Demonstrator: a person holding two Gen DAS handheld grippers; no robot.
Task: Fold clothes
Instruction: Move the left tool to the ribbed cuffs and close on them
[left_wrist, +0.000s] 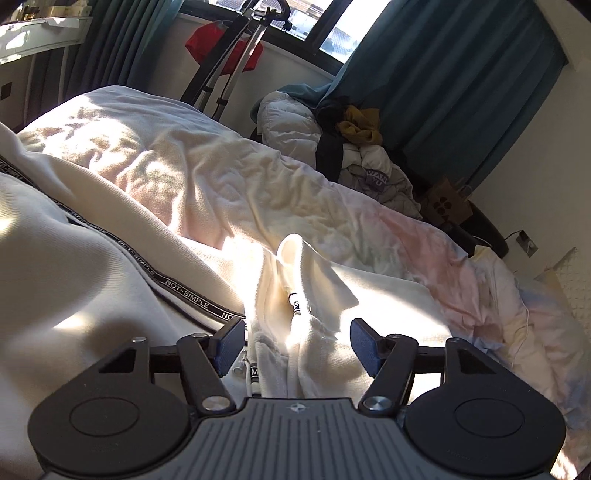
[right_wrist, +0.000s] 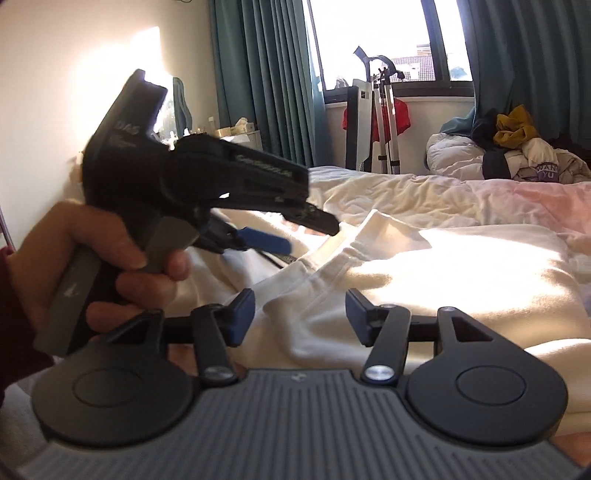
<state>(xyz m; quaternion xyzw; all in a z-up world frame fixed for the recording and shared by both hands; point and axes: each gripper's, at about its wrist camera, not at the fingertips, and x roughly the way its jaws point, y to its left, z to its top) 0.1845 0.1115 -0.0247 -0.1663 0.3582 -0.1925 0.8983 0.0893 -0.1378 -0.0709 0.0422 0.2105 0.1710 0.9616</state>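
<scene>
A cream hoodie (left_wrist: 92, 280) with a black "NOT-SIMPLE" tape stripe lies rumpled on the bed. My left gripper (left_wrist: 295, 343) is open, its blue pads either side of a bunched fold with white drawstrings (left_wrist: 295, 306). In the right wrist view the hoodie (right_wrist: 406, 266) lies spread in sunlight. My right gripper (right_wrist: 299, 317) is open above its near edge, touching nothing. The left gripper (right_wrist: 266, 236), held in a hand, hovers over the hoodie at upper left.
The bed has a crumpled white and pink duvet (left_wrist: 258, 184). A pile of clothes (right_wrist: 517, 151) sits at the far right of the bed. A folded metal rack with a red garment (right_wrist: 384, 122) stands by the window. Teal curtains (right_wrist: 266, 74) hang behind.
</scene>
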